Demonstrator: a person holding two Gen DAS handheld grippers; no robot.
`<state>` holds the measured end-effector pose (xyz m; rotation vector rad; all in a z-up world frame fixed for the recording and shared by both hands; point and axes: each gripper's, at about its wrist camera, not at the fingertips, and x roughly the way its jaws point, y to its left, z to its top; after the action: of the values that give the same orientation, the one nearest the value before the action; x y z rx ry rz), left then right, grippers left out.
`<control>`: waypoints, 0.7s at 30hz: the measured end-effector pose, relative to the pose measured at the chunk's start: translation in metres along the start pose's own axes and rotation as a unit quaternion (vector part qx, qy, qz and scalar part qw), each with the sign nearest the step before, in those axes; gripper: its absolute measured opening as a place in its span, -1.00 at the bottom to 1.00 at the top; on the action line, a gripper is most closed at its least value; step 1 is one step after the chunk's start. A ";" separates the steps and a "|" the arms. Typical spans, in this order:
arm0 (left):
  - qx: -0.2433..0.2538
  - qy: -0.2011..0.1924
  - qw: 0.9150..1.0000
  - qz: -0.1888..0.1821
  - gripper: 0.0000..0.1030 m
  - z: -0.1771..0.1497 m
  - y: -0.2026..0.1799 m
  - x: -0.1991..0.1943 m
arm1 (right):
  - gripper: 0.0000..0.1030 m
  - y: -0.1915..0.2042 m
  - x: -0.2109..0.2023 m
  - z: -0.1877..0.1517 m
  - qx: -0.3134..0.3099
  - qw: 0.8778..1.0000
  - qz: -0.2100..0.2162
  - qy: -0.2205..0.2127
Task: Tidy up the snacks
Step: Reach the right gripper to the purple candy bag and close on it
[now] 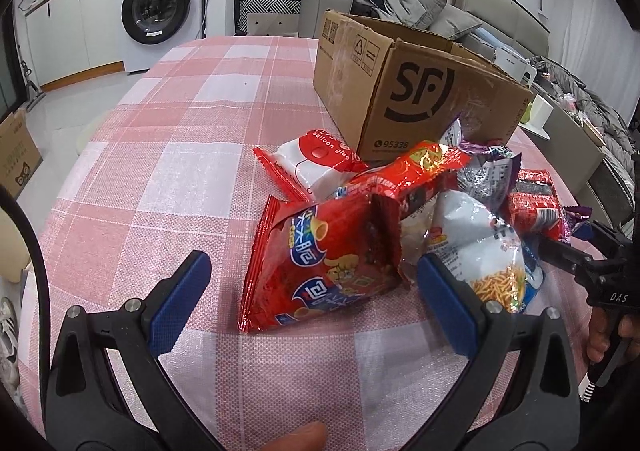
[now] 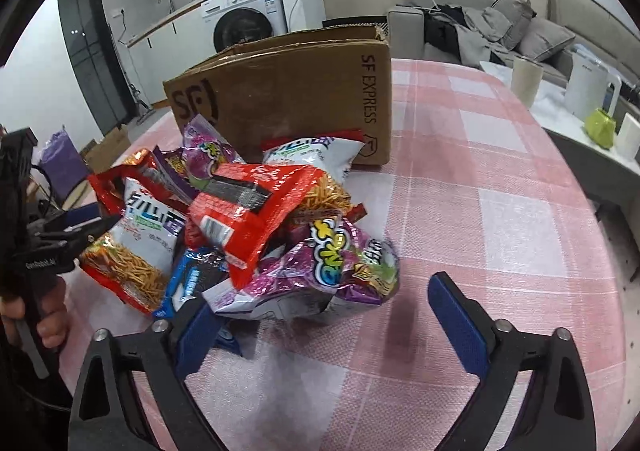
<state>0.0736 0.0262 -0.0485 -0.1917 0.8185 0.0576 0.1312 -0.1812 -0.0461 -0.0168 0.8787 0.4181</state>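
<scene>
A heap of snack bags lies on the pink checked tablecloth (image 1: 192, 155) in front of an open brown SF cardboard box (image 1: 416, 91). In the left wrist view my left gripper (image 1: 312, 275) is open, its blue pads on either side of a red snack bag (image 1: 320, 267) without touching it. A white-and-orange noodle-snack bag (image 1: 480, 247) lies by its right pad. In the right wrist view my right gripper (image 2: 320, 307) is open around the near edge of a purple snack bag (image 2: 336, 263). A red bag (image 2: 256, 207) lies on top of the heap. The box (image 2: 288, 95) stands behind.
A white cup (image 2: 526, 79), a white kettle (image 2: 588, 91) and a green object (image 2: 600, 127) stand on a side surface at the right. A sofa (image 2: 500, 31) and a washing machine (image 1: 160, 7) are beyond the table. The table edge curves close on both sides.
</scene>
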 end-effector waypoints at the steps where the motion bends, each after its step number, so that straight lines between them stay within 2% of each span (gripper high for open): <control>1: 0.000 0.000 1.000 0.000 0.99 0.001 0.000 0.001 | 0.71 0.001 0.000 0.000 -0.001 1.000 0.007 -0.002; 2: 0.000 0.000 1.000 0.000 0.99 0.000 0.000 0.000 | 0.57 0.002 -0.001 0.000 -0.002 1.000 0.010 -0.003; 7: 0.000 -0.003 1.000 0.001 0.99 0.000 0.001 0.000 | 0.48 0.003 -0.009 -0.001 0.001 1.000 0.014 -0.019; 10: 0.001 -0.004 1.000 0.002 0.98 -0.002 0.001 -0.003 | 0.37 0.001 -0.017 -0.002 0.006 0.999 0.018 -0.037; 15: 0.000 -0.006 1.000 0.001 0.99 -0.003 -0.001 -0.008 | 0.07 -0.003 -0.028 -0.005 0.008 0.998 0.030 -0.052; 21: 0.001 -0.003 1.000 -0.001 0.99 -0.003 -0.001 -0.009 | -0.14 -0.013 -0.035 -0.012 0.026 0.997 0.051 -0.060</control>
<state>0.0651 0.0249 -0.0440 -0.1908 0.8130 0.0564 0.1074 -0.2077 -0.0289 0.0993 0.7738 0.4865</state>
